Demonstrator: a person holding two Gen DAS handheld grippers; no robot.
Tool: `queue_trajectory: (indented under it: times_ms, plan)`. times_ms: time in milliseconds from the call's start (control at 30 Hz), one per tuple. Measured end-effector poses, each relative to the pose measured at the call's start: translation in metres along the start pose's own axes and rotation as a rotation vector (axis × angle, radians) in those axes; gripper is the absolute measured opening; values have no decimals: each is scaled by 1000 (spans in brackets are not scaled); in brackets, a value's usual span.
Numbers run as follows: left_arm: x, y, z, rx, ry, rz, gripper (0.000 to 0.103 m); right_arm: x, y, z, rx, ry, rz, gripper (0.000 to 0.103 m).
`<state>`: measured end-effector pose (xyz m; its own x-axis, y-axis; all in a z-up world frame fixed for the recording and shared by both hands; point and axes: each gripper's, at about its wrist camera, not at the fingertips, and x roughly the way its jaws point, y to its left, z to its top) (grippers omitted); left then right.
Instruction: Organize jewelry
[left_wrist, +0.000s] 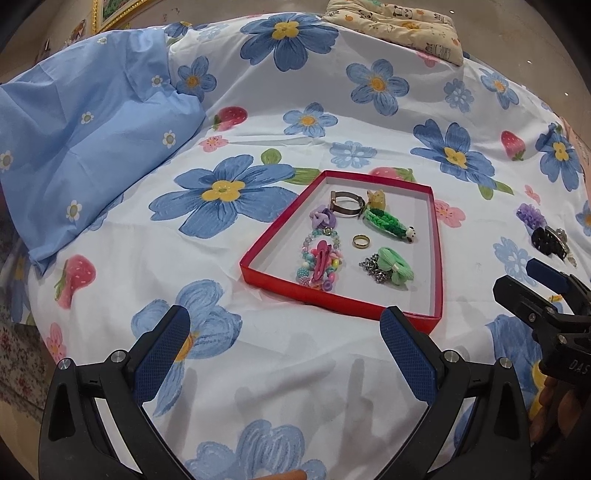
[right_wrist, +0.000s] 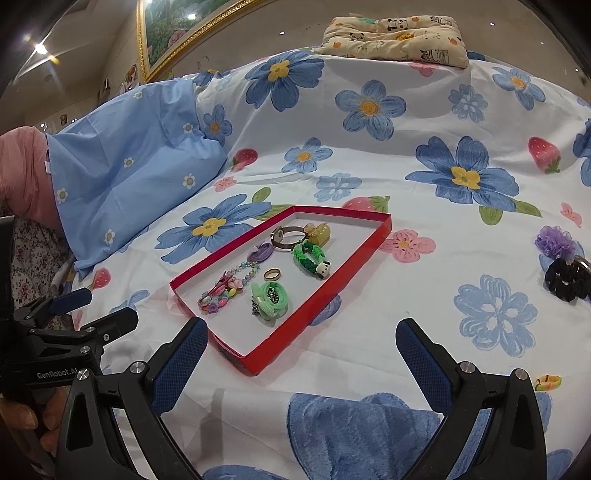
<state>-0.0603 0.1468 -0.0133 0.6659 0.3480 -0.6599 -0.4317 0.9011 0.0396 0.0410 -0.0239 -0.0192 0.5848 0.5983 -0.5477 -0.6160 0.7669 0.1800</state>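
Right wrist view: the shallow red cardboard tray (right_wrist: 384, 225) lies on the blue-flowered white bedsheet (right_wrist: 424, 177) at about twelve o'clock from the right gripper (right_wrist: 301, 354), whose blue-padded fingers stand wide apart with nothing between them. Inside the tray sit a metal-banded wristwatch (right_wrist: 286, 236), a plain gold ring (right_wrist: 272, 274), a green braided band with a panda head (right_wrist: 310, 256), a mint-green fabric hair tie (right_wrist: 269, 300) and a string of pastel beads (right_wrist: 221, 293).

Outside the tray, at two o'clock, a purple frilly scrunchie (right_wrist: 556, 240) lies just beside a black scrunchie (right_wrist: 567, 280); a small yellow-and-green looped piece (right_wrist: 547, 382) rests at three o'clock, near the right finger.

The left gripper (left_wrist: 284, 354) is likewise spread and empty, hovering over the sheet with the tray at twelve o'clock.

The scrunchies look light, soft and squashy — a pinch across the gathered fabric rim should hold, and they are unlikely to slip or break. The black one seems to touch something metallic, so it may drag that along. The small looped piece lies flat on yielding bedding — the fingertips would probably need to press into the sheet on either side of it.
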Motion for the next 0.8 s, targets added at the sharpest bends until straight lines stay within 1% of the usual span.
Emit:
queue_trajectory:
  times_ms: [800]
  plan:
    - [-4, -3, 1, 13, -12, 2, 103, -1, 3, 2, -1, 0, 0, 103]
